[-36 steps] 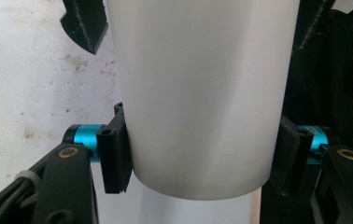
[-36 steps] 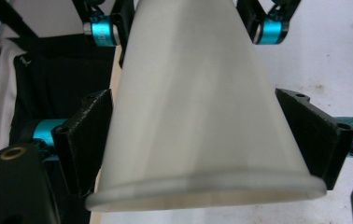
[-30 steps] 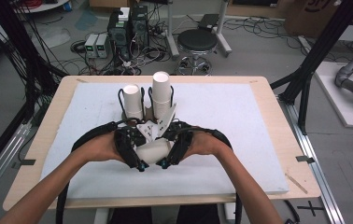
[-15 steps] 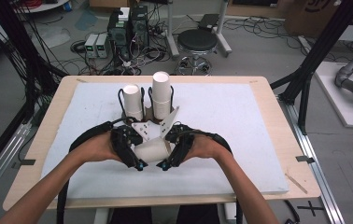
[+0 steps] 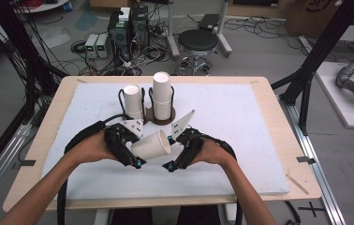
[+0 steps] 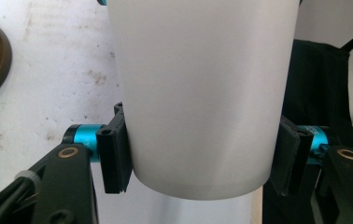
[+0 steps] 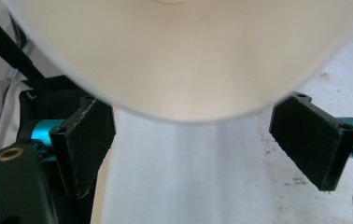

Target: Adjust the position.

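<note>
A white paper cup [image 5: 151, 145] lies on its side above the white mat, its mouth facing right. My left gripper [image 5: 134, 151] is shut on it, and in the left gripper view both pads [image 6: 114, 156] press the cup [image 6: 202, 93] near its base. My right gripper [image 5: 177, 153] stands just right of the cup's mouth. In the right gripper view its jaws are wide apart, and the cup's rim [image 7: 188, 60] hangs above and beyond the open right gripper [image 7: 207, 140] without touching either pad.
Behind the hands, two stacks of white cups [image 5: 133, 101] [image 5: 162, 96] stand in black wire holders on a brown base [image 5: 160, 117]. The white mat [image 5: 240, 122] covers most of the wooden table [image 5: 283, 140]. A stool and electronics sit on the floor beyond.
My right gripper has sunk a little and drawn closer to the cup's mouth. The left gripper has kept its hold on the cup and barely moved.
</note>
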